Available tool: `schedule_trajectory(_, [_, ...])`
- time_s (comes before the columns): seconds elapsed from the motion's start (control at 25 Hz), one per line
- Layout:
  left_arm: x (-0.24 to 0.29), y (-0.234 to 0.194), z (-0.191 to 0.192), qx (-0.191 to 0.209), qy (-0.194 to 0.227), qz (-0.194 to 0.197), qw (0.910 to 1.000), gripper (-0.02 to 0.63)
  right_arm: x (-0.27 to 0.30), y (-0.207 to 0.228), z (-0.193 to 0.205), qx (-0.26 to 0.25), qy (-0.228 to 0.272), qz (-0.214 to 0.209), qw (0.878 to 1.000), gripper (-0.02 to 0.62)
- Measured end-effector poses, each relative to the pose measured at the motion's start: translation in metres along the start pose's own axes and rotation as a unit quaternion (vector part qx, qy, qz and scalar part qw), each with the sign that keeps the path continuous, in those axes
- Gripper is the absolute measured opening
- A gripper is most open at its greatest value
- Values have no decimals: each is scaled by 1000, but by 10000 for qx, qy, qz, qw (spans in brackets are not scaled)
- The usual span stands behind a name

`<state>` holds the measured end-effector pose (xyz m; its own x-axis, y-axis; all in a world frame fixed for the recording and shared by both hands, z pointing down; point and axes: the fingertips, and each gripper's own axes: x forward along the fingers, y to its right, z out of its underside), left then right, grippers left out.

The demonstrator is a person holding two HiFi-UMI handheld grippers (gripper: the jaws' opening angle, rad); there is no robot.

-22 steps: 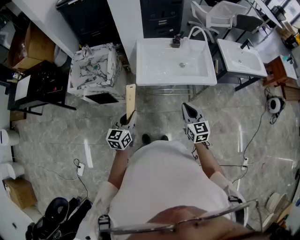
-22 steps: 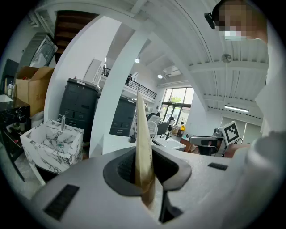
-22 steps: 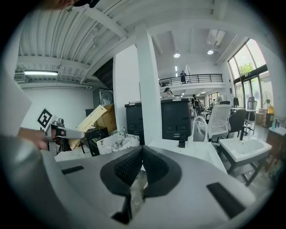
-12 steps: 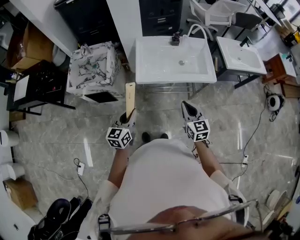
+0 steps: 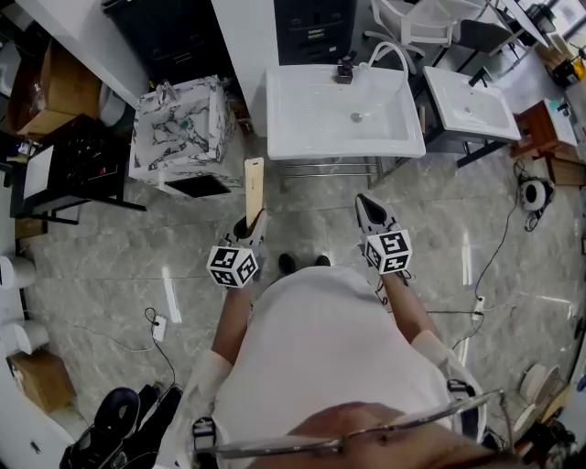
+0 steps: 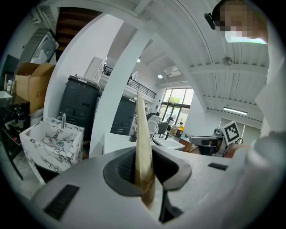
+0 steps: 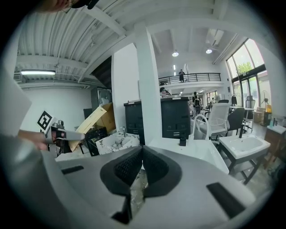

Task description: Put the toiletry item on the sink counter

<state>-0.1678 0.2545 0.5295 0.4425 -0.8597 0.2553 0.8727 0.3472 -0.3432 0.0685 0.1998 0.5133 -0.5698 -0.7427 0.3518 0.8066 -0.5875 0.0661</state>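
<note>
A long flat tan toiletry item [image 5: 254,188] sticks forward out of my left gripper [image 5: 250,225], which is shut on its near end. It points toward the white sink counter [image 5: 293,147], well short of it and over the floor. In the left gripper view the tan item [image 6: 141,134] stands edge-on between the pads of my left gripper [image 6: 144,169]. My right gripper [image 5: 369,212] hovers level with the left one, shut and holding nothing. In the right gripper view the right gripper [image 7: 140,166] has its pads together, with the sink counter [image 7: 199,152] ahead.
A marble-patterned basin [image 5: 179,133] stands left of the sink counter, a second white sink [image 5: 472,103] to its right. A faucet [image 5: 345,70] sits at the counter's back edge. Black cabinets [image 5: 311,27] and a white pillar [image 5: 245,46] stand behind. Cables lie on the floor [image 5: 485,284].
The scene has shifted only slightly in the head view. Both grippers keep the same pose and the left one still holds the tan item.
</note>
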Motion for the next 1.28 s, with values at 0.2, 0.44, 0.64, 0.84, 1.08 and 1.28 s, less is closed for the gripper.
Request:
schedule_trajectory(0.2, [-8,-19,2,-27,-22,23,10000,55,8,-12,-1,21,1,94,10000,6])
schedule_trajectory(0.44, [-15,-39,2,-27,-60,134,9999,55,18,-32,2,62,-35,172,9998,6])
schedule_trajectory(0.64, [-19,-53,4,-2,-118,248,9996,55,24,-45,5,82,-37,267,9996,6])
schedule_trajectory(0.84, [-22,-62,6,7,-199,310,9993,55,25,-50,9,152,-56,364,9992,6])
schedule_trajectory(1.08, [-14,-71,4,-13,-227,377,9990,55,33,-51,8,191,-35,432,9989,6])
schedule_trajectory(1.28, [2,-71,-1,31,-250,426,9988,55,39,-37,7,235,-43,466,9986,6])
